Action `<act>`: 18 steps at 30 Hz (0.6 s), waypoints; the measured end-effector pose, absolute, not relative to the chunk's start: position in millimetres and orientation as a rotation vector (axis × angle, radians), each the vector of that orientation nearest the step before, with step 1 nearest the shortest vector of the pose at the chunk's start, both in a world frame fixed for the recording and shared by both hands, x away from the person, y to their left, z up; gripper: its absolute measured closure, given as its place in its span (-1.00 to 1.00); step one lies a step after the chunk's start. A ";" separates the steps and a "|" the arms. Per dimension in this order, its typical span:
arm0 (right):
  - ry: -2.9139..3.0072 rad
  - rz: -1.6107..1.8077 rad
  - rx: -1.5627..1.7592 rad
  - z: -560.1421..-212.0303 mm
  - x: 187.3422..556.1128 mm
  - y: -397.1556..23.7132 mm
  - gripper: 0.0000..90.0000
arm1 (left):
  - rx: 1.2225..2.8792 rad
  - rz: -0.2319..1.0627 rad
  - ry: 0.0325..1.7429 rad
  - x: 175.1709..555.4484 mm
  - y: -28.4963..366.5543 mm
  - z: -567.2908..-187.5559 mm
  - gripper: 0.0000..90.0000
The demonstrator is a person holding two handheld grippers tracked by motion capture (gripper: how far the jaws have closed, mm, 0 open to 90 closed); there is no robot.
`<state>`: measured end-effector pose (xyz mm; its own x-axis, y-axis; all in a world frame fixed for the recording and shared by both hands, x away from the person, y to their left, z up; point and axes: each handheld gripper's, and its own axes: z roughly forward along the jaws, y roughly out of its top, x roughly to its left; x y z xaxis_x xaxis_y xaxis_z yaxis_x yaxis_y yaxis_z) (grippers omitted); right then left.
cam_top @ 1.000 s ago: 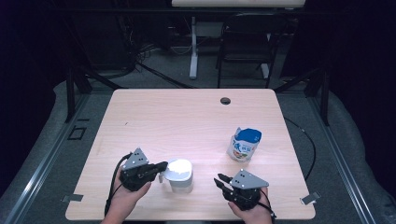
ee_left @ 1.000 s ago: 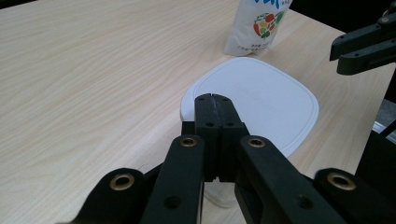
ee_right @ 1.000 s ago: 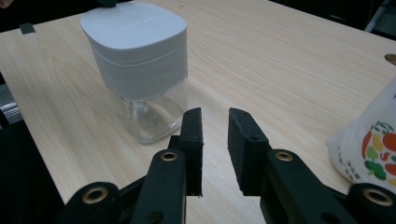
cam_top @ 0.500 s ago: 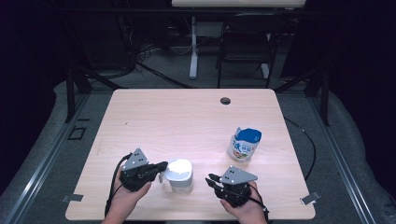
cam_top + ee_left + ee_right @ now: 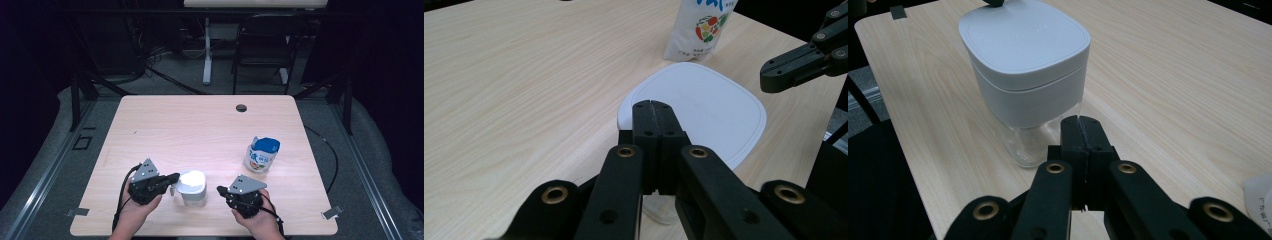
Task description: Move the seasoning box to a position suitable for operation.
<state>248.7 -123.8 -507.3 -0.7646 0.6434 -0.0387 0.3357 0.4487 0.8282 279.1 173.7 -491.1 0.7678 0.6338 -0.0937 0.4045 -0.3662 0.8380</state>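
The lidded clear jar (image 5: 192, 187) stands at lower centre of the worktop (image 5: 200, 125), its white lid (image 5: 1023, 37) seated. The left gripper (image 5: 172, 178) rests pressed-together fingers on the lid's edge. The right gripper (image 5: 220, 190), fingers just closed on nothing, sits just beside it. The jar looks rigid, light and smooth-sided, likely slippery, so take it across the broad lid band. A blue-topped pouch (image 5: 261, 154) stands to the right.

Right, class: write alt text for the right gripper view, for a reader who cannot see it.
A clear container with a white lid stands on a light wooden table, just beyond the right gripper, whose two black jaws are shut with nothing between them. A white bag shows at the lower right edge.
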 end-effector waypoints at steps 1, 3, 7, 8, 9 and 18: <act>2.358 1.231 0.831 -506.9 248.9 -123.4 1.00 | 2.008 0.300 0.780 279.4 174.2 -491.1 1.00; 2.359 1.235 0.833 -506.8 249.3 -123.0 1.00 | 2.008 0.300 0.781 279.4 174.2 -491.1 1.00; 2.362 1.238 0.830 -506.1 251.0 -122.0 1.00 | 2.006 0.302 0.782 279.4 174.5 -491.2 1.00; 2.365 1.237 0.827 -505.8 251.6 -121.3 1.00 | 2.005 0.301 0.782 279.4 174.6 -491.2 1.00; 2.365 1.237 0.827 -505.8 251.6 -121.3 1.00 | 2.005 0.301 0.782 279.4 174.6 -491.2 1.00; 2.371 1.244 0.825 -504.1 255.9 -116.8 1.00 | 2.001 0.300 0.784 279.0 175.0 -491.7 1.00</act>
<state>255.9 -116.8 -504.1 -0.7743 0.6322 -0.0281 0.3359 0.4483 0.8284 279.0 175.0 -491.7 0.7659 0.6352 -0.0992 0.4069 -0.3595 0.8398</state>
